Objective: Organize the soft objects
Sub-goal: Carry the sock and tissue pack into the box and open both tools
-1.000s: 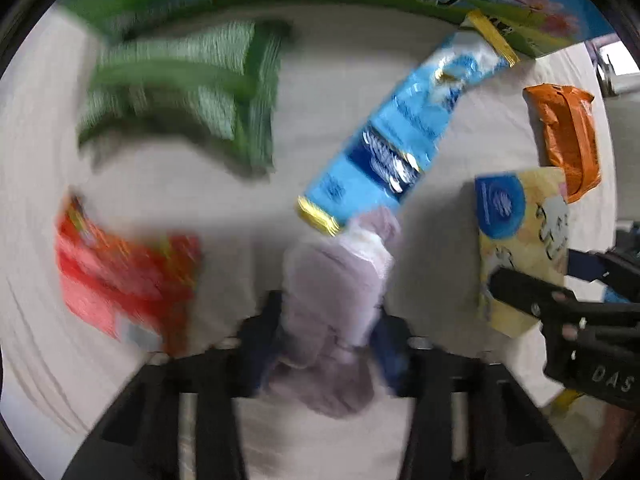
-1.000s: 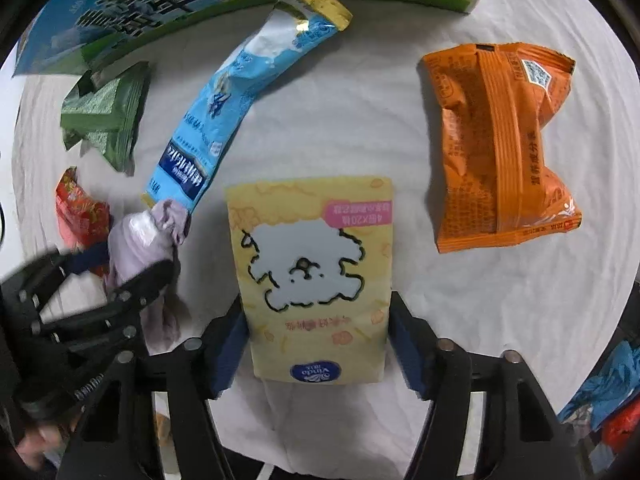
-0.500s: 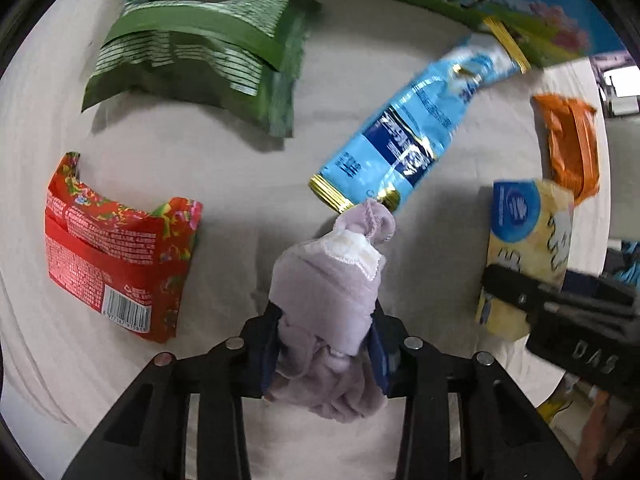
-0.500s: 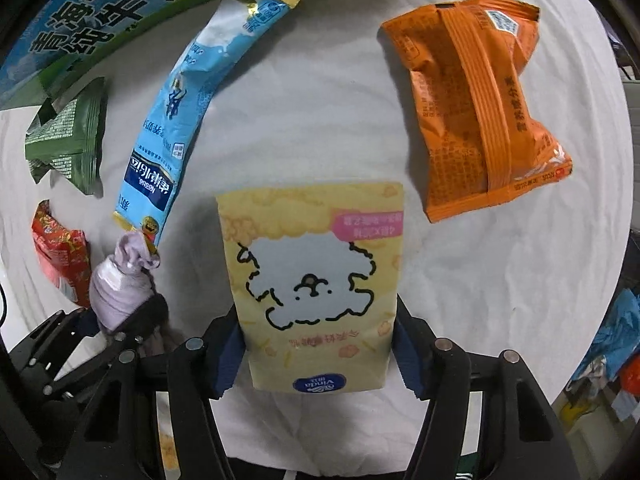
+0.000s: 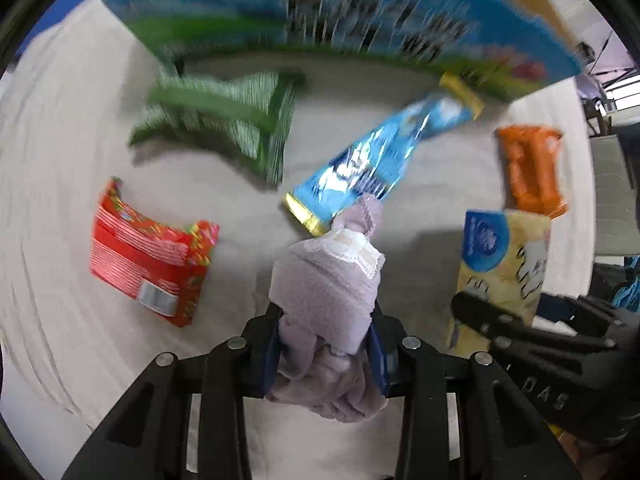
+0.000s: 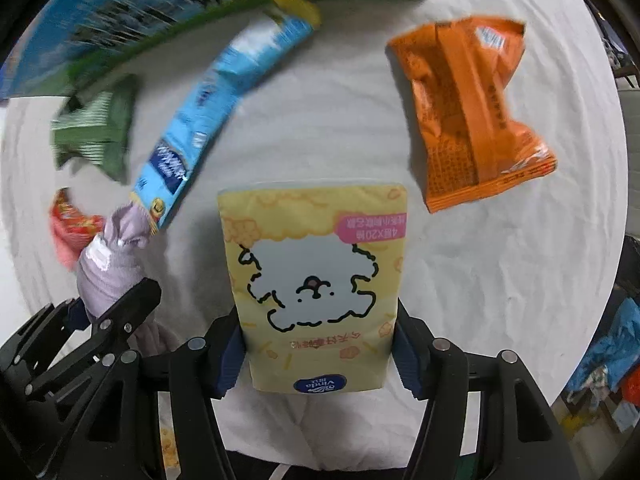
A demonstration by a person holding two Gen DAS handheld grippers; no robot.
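Note:
My left gripper [image 5: 325, 346] is shut on a rolled lilac sock bundle [image 5: 328, 284], held above the white cloth; the bundle also shows in the right wrist view [image 6: 112, 268]. My right gripper [image 6: 316, 354] is shut on a yellow tissue pack with a white dog drawing [image 6: 316, 276], also held off the cloth; the pack shows in the left wrist view [image 5: 500, 264] at the right. The two grippers are side by side, left gripper [image 6: 100, 320] to the left of the right one.
On the white cloth [image 6: 460, 280] lie a blue sachet [image 5: 380, 160], a green packet [image 5: 224, 124], a red packet [image 5: 148, 264] and an orange packet [image 6: 472, 112]. A blue-green milk carton box [image 5: 320, 28] stands along the far edge. The cloth's right edge [image 6: 600, 280] drops off.
Both grippers have pulled back and tilted a little, still holding their loads; the box at the back now shows more. The view is motion blurred.

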